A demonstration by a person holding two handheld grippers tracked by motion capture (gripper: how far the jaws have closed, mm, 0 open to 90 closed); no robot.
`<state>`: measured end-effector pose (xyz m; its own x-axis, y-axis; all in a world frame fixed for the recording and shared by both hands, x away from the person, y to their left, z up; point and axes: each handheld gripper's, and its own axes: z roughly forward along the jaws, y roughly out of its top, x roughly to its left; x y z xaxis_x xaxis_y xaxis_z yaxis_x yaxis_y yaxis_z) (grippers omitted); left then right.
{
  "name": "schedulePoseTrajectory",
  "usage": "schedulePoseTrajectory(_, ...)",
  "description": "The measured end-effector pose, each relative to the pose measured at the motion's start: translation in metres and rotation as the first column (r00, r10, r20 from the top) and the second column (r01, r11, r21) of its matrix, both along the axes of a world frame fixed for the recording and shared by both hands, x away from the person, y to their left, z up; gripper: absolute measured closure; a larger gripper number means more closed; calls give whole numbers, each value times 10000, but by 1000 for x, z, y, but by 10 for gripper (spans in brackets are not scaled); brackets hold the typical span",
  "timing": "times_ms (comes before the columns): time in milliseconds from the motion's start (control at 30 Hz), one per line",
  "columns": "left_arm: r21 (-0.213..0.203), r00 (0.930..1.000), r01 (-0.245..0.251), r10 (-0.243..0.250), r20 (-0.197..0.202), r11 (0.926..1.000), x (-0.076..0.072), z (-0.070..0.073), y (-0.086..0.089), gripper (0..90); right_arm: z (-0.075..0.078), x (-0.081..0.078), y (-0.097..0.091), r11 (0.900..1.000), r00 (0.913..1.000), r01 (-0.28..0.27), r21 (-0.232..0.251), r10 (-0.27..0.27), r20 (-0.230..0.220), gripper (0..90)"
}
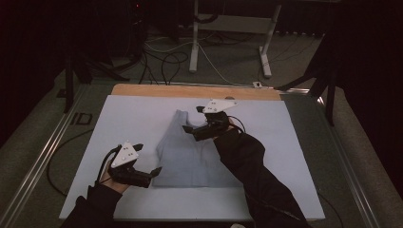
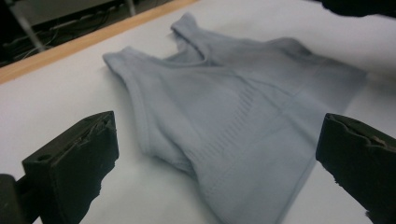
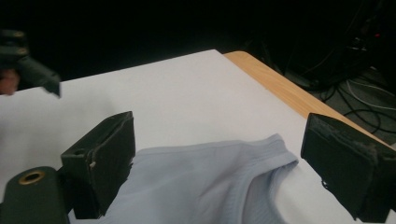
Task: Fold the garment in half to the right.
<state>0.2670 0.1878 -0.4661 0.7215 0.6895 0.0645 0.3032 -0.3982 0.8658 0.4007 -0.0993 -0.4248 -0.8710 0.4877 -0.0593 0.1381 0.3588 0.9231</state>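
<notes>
**Both grippers poised over a flat tank top**

Here, going from the left, the left gripper [image 1: 153,174] sits low near the front-left of the white sheet [image 1: 128,114], just beside the hem corner of the pale blue tank top [image 1: 190,156]; its jaws stand wide apart with nothing between them, and in the left gripper view they frame the garment's side seam and armhole, which reads as lining up for a pinch at the edge; the top itself lies face-down or face-up, I cannot tell which, spread near the middle of the sheet with its straps toward the far wooden table edge [image 1: 190,90]; further right, the right gripper [image 1: 191,129] hovers over the strap end, jaws likewise spread and empty, and its own view shows a shoulder strap [image 3: 275,147] lying between them, probably so that hem and shoulder can be lifted together for a fold; no brand, label or legible writing shows on the cloth or the tools.
</notes>
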Motion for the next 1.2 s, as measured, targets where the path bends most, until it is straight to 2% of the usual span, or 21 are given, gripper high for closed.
schedulePoseTrajectory(100, 57, 9999, -65, 66, -108, 10000, 0, -1, -2, 2, -1, 3, 2, 10000, 10000, 29, 38, -28, -91, 100)
schedulePoseTrajectory(167, 219, 9993, -251, 257, -285, 9994, 1, -7, -6, 2, -7, 12, 9, 9999, 9997, 92, 97, -90, -227, 101)
schedulePoseTrajectory(233, 172, 9977, -281, 291, -609, 9995, 2, -11, -9, 2, -10, 16, 11, 10000, 9997, 70, -9, -70, -253, 101)
schedulePoseTrajectory(267, 172, 9977, -281, 291, -609, 9995, 2, -11, -9, 2, -10, 16, 11, 10000, 9997, 70, -9, -70, -253, 101)
schedulePoseTrajectory(300, 365, 9961, -255, 284, -830, 9990, 3, -14, -12, 2, -13, 20, 15, 9999, 9996, 101, -120, -104, -254, 101)
schedulePoseTrajectory(400, 246, 9931, -272, 298, -1134, 9993, 5, -21, -14, 2, -17, 24, 18, 9998, 9995, 133, -175, -138, -299, 101)
schedulePoseTrajectory(467, 316, 9927, -260, 295, -1166, 9992, 5, -22, -15, 2, -18, 26, 19, 9997, 9995, 133, -190, -138, -272, 101)
schedulePoseTrajectory(533, 725, 9905, -173, 269, -1347, 9972, 7, -28, -17, 2, -21, 29, 24, 9994, 9992, 156, -315, -167, -369, 101)
schedulePoseTrajectory(600, 816, 9892, -238, 353, -1426, 9964, 8, -29, -17, 3, -24, 32, 26, 9991, 9991, 151, -392, -167, -386, 101)
schedulePoseTrajectory(633, 813, 9811, -240, 391, -1896, 9964, 10, -33, -17, 3, -25, 33, 26, 9990, 9991, 149, -415, -166, -399, 101)
schedulePoseTrajectory(667, 943, 9763, -189, 387, -2130, 9954, 11, -35, -17, 3, -26, 34, 27, 9990, 9989, 133, -431, -152, -436, 101)
schedulePoseTrajectory(767, 1099, 9653, -190, 468, -2569, 9938, 12, -40, -19, 3, -29, 37, 29, 9984, 9984, 158, -542, -187, -534, 101)
schedulePoseTrajectory(900, 1348, 9612, -43, 413, -2729, 9909, 12, -45, -19, 21, -34, 40, 32, 9973, 9977, 172, -721, -218, -634, 101)
schedulePoseTrajectory(1000, 1532, 9560, 185, 273, -2920, 9880, 12, -49, -20, 85, -36, 41, 33, 9975, 9976, 125, -698, -171, -664, 101)
schedulePoseTrajectory(1067, 1557, 9522, 150, 334, -3037, 9877, 13, -52, -21, 129, -36, 41, 34, 9972, 9978, 110, -746, -159, -644, 101)
schedulePoseTrajectory(1200, 1847, 9459, 250, 365, -3223, 9825, 14, -56, -24, 180, -38, 41, 36, 9967, 9977, 78, -808, -132, -663, 101)
